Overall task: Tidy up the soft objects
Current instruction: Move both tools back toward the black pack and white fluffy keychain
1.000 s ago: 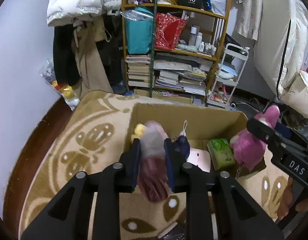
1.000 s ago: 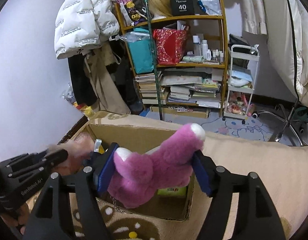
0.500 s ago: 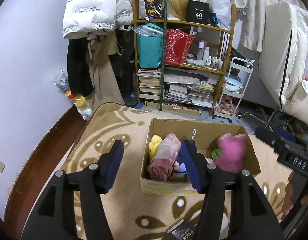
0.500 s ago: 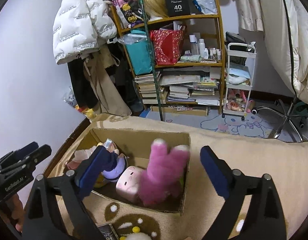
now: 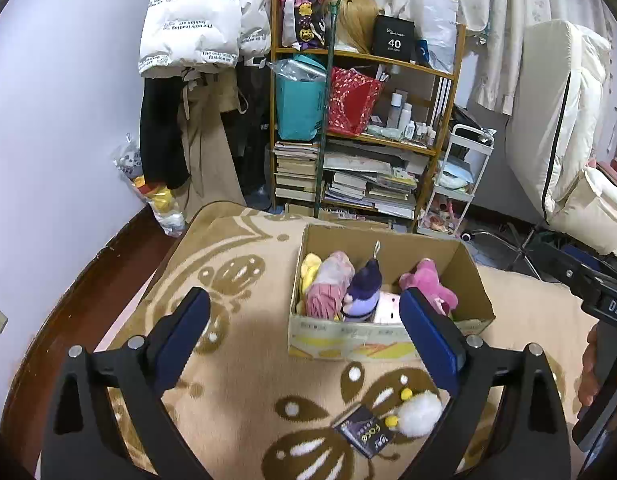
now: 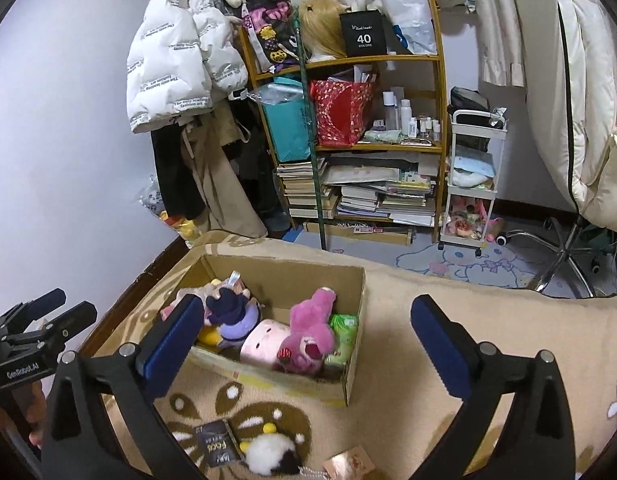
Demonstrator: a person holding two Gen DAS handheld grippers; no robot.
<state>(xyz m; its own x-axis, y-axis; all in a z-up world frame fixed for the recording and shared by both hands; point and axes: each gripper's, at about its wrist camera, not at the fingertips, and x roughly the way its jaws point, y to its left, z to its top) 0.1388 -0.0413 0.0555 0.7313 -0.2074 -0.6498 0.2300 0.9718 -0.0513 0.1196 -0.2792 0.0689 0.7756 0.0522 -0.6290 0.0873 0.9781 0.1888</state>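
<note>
A cardboard box [image 5: 388, 340] [image 6: 352, 360] stands on a beige patterned blanket. In it lie a pink-and-maroon plush [image 5: 328, 284], a purple plush [image 5: 364, 284] [image 6: 232, 316], a magenta bear [image 5: 428, 280] [image 6: 308, 336], a pale pink square plush [image 6: 264, 344], a yellow toy [image 5: 308, 264] and a green pack [image 6: 340, 336]. A white fluffy toy with yellow dots [image 5: 418, 414] [image 6: 268, 454] lies on the blanket in front. My left gripper [image 5: 304, 340] is open and empty, held above and before the box. My right gripper [image 6: 304, 344] is open and empty too.
A dark booklet [image 5: 364, 432] [image 6: 218, 446] lies beside the white toy, and a pink card [image 6: 350, 468] lies near it. Behind stand a cluttered wooden shelf [image 5: 368, 140], hanging coats [image 5: 196, 80], a white trolley [image 6: 468, 184] and a chair base [image 6: 564, 252].
Both grippers opened and let go: the pink-and-maroon plush and the magenta bear dropped into the box. Both grippers then pulled back and up, away from the box.
</note>
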